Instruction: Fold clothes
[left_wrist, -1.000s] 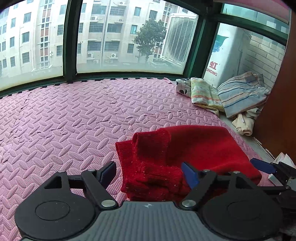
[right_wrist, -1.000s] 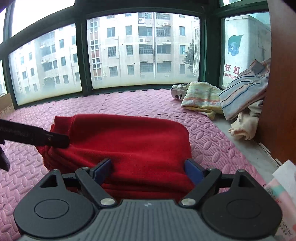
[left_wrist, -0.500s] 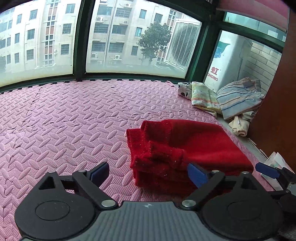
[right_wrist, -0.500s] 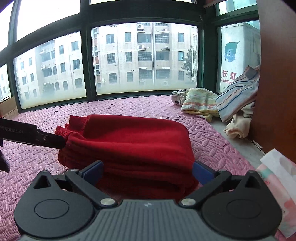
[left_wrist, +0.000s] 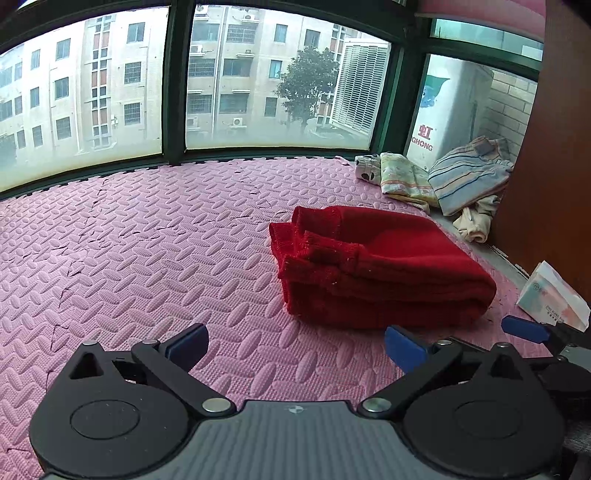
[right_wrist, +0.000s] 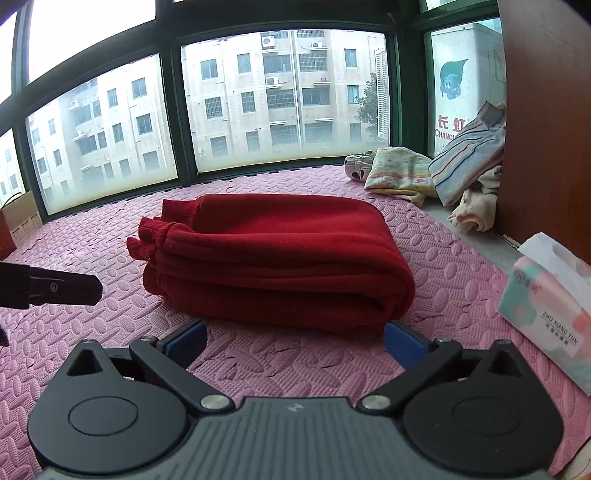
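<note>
A red knitted sweater (left_wrist: 380, 266) lies folded in a thick bundle on the pink foam mat (left_wrist: 147, 251); it also shows in the right wrist view (right_wrist: 280, 258). My left gripper (left_wrist: 295, 347) is open and empty, a little in front and left of the bundle, not touching it. My right gripper (right_wrist: 293, 341) is open and empty, just in front of the bundle's near edge. The right gripper's blue fingertip (left_wrist: 524, 328) shows at the right of the left wrist view. The left gripper's black finger (right_wrist: 66, 290) shows at the left of the right wrist view.
A pile of other clothes (left_wrist: 443, 177) lies at the far right corner by a brown wooden panel (left_wrist: 554, 147); it also shows in the right wrist view (right_wrist: 436, 173). A tissue pack (right_wrist: 550, 306) lies on the mat at right. Windows line the far side. A cardboard box (right_wrist: 18, 218) stands far left.
Both grippers have pulled back from the red sweater and opened wider. The sweater now lies free on the mat, farther from both cameras.
</note>
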